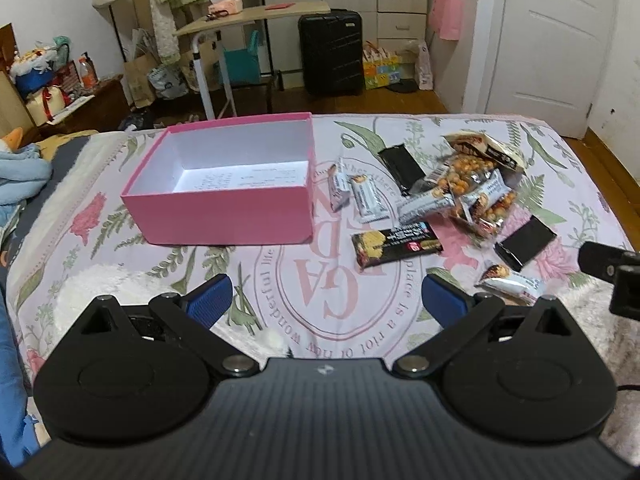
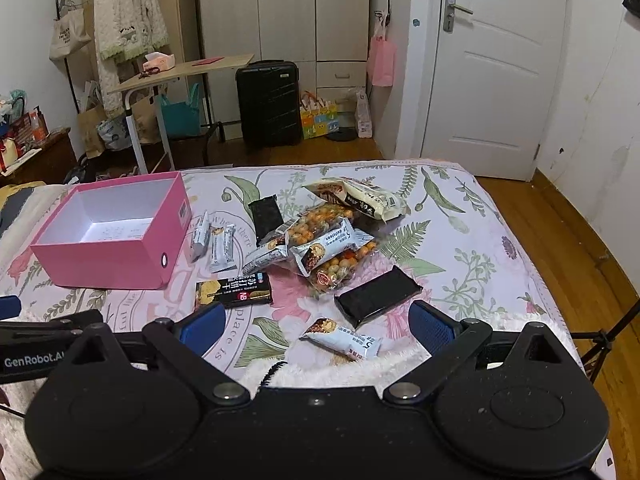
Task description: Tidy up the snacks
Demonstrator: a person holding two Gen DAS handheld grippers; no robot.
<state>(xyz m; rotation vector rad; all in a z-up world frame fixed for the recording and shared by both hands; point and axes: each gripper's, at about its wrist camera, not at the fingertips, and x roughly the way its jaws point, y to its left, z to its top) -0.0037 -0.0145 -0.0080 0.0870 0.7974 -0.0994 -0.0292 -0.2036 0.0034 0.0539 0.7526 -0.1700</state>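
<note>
A: Left gripper — jaws spread wide, nothing between the blue pads, hanging above the floral bedspread. Right gripper the same: wide open, no hold on anything.

B: The pink box?

A: Open-topped, on the bedspread, left of the snacks. Only a printed sheet shows on its white floor; no packets in it.

B: Snacks?

A: All out on the cloth, right of the box. Two small grey-white bars lie just beside the box wall. A black biscuit pack lies flat, nearer the grippers. Behind it, a heap: clear bags of coated nuts, pale wrapped bars overlapping them, a cream pouch at the far side, a black bar to the heap's left.

B: Nearest the right gripper?

A: A black flat packet and a pale blue bar, both apart from the heap, the bar lying between the open fingers in the right wrist view, untouched.
</note>
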